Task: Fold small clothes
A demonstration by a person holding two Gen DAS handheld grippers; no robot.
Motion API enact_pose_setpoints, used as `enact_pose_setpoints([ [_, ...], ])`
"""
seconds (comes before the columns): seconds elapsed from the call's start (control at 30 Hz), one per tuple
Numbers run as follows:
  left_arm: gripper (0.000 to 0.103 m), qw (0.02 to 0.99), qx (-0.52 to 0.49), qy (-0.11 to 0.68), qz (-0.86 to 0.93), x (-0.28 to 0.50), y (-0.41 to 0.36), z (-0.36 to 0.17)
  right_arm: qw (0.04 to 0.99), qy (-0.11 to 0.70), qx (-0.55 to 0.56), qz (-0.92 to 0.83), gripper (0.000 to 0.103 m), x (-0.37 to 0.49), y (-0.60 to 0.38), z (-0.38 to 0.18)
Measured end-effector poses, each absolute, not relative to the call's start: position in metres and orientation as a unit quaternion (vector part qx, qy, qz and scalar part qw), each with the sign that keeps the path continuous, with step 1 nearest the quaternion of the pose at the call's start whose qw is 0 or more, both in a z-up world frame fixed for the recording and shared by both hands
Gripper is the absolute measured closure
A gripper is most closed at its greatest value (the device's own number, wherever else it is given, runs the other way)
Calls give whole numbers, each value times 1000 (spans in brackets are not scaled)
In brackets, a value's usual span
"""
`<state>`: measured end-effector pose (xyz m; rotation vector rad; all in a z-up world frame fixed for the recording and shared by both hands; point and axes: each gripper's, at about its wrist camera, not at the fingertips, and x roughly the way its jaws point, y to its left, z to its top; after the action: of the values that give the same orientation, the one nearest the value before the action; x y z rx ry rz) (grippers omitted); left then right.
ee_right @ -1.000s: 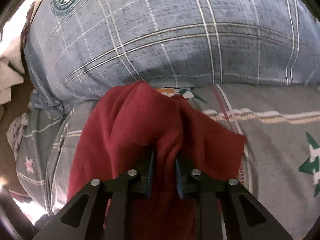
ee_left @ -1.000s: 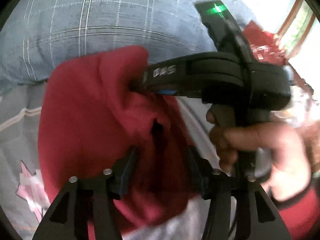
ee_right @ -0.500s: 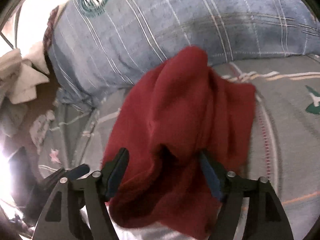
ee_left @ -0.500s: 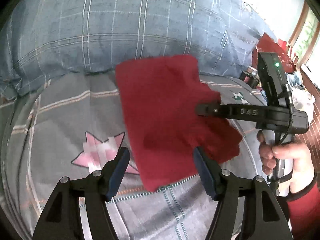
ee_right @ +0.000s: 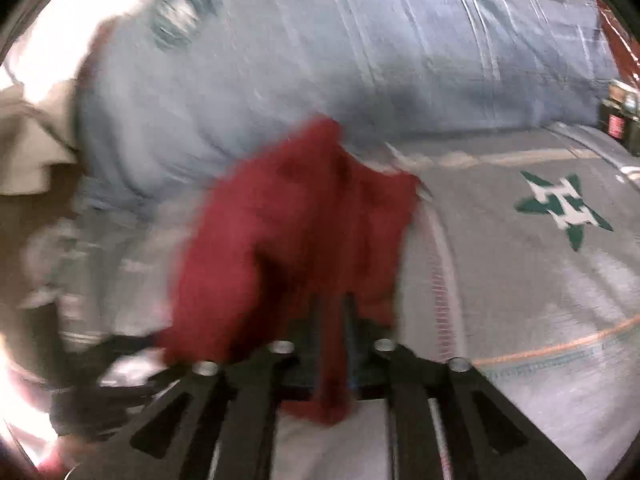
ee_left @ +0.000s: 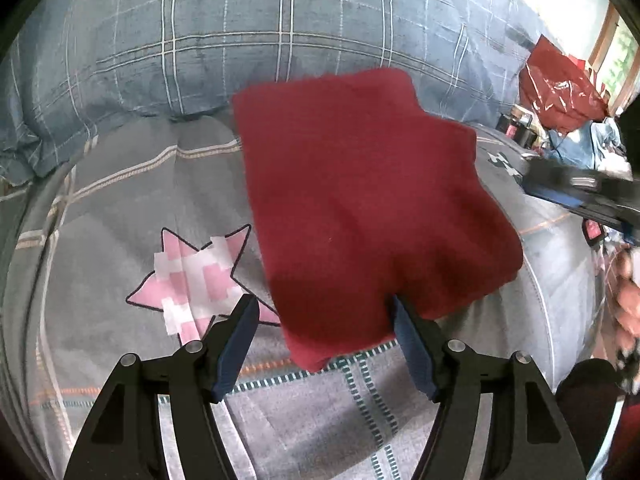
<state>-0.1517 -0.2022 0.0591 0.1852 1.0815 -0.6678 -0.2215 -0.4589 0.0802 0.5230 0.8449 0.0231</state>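
From my left wrist I see my left claw (ee_left: 322,312) spread wide and opening further, its blue pads (ee_left: 412,344) not pressing anything; the near corner of the red garment (ee_left: 368,208) lies between them, flat on the grey bed cover (ee_left: 120,208). The garment's far edge reaches up against the blue plaid pillow (ee_left: 240,28), and a pink star print (ee_left: 196,276) sits just beside its left edge. At the right edge of this view, blurred, is my right claw (ee_left: 580,192), apart from the garment's right side, with my right hand (ee_left: 628,300) below it. A red plastic bag (ee_left: 560,88) lies well beyond. From my right wrist the picture is smeared. My right claw (ee_right: 332,312) has its jaws narrow and closing, with a fold of the red garment (ee_right: 288,232) between them; whether the pads actually press it I cannot tell. A green star print (ee_right: 560,208) marks the bed cover (ee_right: 520,280) to the right.
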Motion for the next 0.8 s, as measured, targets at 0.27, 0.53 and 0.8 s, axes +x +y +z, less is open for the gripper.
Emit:
enact_pose_setpoints([
  [0.27, 36, 806, 102, 494, -309, -164, -195, 80, 860, 454, 222, 69, 97, -195, -400, 48],
  [0.53, 36, 832, 77, 464, -294, -139, -185, 96, 862, 465, 197, 54, 96, -216, -398, 34],
  [0.8, 36, 822, 65, 477, -305, -116, -207, 62, 906, 386, 174, -9, 55, -203, -410, 105],
])
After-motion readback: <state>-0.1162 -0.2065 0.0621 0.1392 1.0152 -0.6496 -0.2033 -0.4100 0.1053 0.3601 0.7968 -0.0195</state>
